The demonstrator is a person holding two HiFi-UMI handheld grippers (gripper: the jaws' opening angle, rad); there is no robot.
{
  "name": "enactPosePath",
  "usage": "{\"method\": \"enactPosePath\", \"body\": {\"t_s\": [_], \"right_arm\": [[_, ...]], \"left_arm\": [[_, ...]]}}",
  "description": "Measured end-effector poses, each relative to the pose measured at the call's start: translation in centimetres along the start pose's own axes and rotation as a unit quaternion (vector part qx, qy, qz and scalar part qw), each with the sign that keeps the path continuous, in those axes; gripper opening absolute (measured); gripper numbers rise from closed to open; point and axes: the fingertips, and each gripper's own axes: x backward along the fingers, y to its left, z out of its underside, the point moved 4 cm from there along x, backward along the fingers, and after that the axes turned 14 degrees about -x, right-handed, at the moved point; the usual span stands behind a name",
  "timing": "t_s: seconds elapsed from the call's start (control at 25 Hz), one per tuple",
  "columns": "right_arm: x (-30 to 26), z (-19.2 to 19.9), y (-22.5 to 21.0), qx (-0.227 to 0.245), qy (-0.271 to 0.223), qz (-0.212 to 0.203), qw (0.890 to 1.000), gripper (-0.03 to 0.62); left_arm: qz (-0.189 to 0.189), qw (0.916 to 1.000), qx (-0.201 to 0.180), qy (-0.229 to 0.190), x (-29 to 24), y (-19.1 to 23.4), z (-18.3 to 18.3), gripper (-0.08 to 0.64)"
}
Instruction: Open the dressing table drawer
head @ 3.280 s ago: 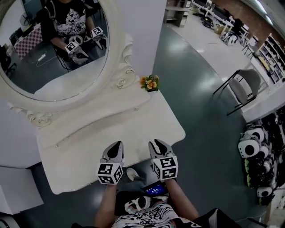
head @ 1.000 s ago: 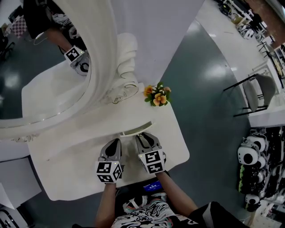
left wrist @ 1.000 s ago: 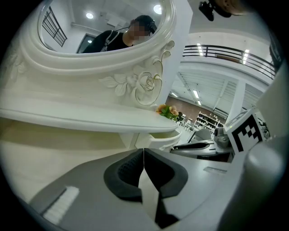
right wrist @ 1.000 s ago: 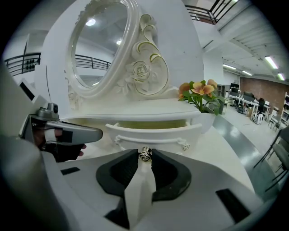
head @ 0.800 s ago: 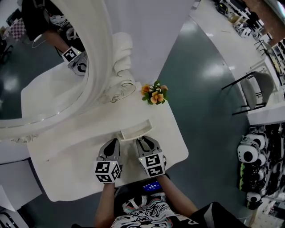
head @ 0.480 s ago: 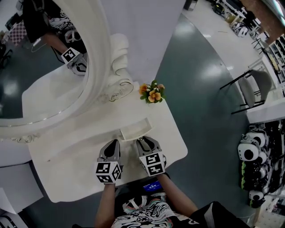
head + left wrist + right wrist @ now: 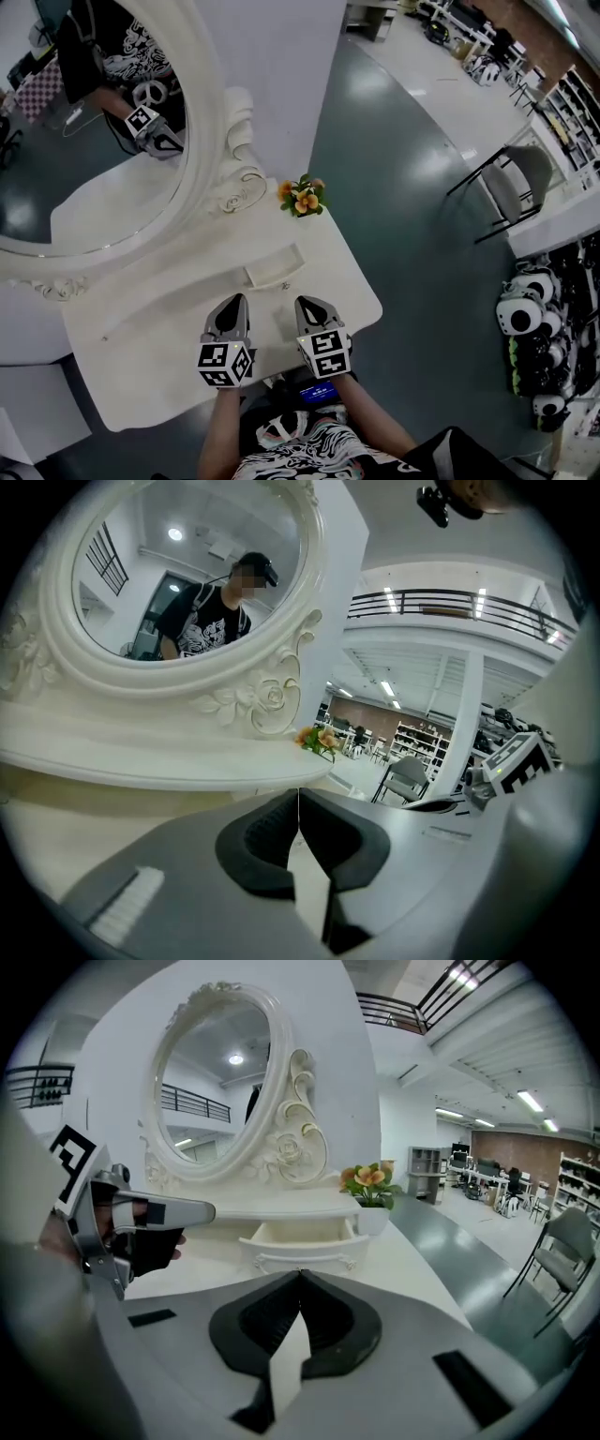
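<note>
The white dressing table point(image 7: 159, 342) has a small drawer point(image 7: 272, 269) under its raised shelf, and the drawer stands pulled out and looks empty. In the right gripper view the open drawer point(image 7: 300, 1241) faces me a short way ahead. My right gripper point(image 7: 306, 306) hovers over the tabletop just in front of the drawer, apart from it, jaws shut on nothing point(image 7: 300, 1275). My left gripper point(image 7: 234, 304) hangs beside it to the left, also shut and empty point(image 7: 298, 795).
A large oval mirror point(image 7: 84, 141) in a carved white frame rises at the back left. A small pot of orange flowers point(image 7: 302, 197) stands at the table's back right corner. On the floor to the right are a chair point(image 7: 511, 183) and shelves of round white objects point(image 7: 530, 319).
My right gripper pulled the drawer out, then let go, shut its jaws and drew back toward the table's front edge. The left gripper drew back slightly too.
</note>
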Motion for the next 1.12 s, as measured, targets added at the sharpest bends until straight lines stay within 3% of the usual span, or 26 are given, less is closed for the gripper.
{"method": "enactPosePath", "body": {"t_s": [0.24,0.64,1.12], "right_arm": [[3.7,-1.7,1.4,-0.013,-0.046,-0.02,0.999,0.002],[6.1,-2.7,2.5,-0.013,-0.065,-0.023,0.998,0.0],[6.2,-2.5,2.0,-0.008,-0.066,-0.009,0.998,0.0]], "left_arm": [[-0.002,0.9993,-0.022,-0.029,2.6,-1.0,-2.1,0.002],[-0.012,0.9976,-0.06,-0.034,4.6,-1.4,-3.4,0.002],[-0.009,0.9982,-0.049,-0.033,4.8,-1.4,-3.1,0.002]]}}
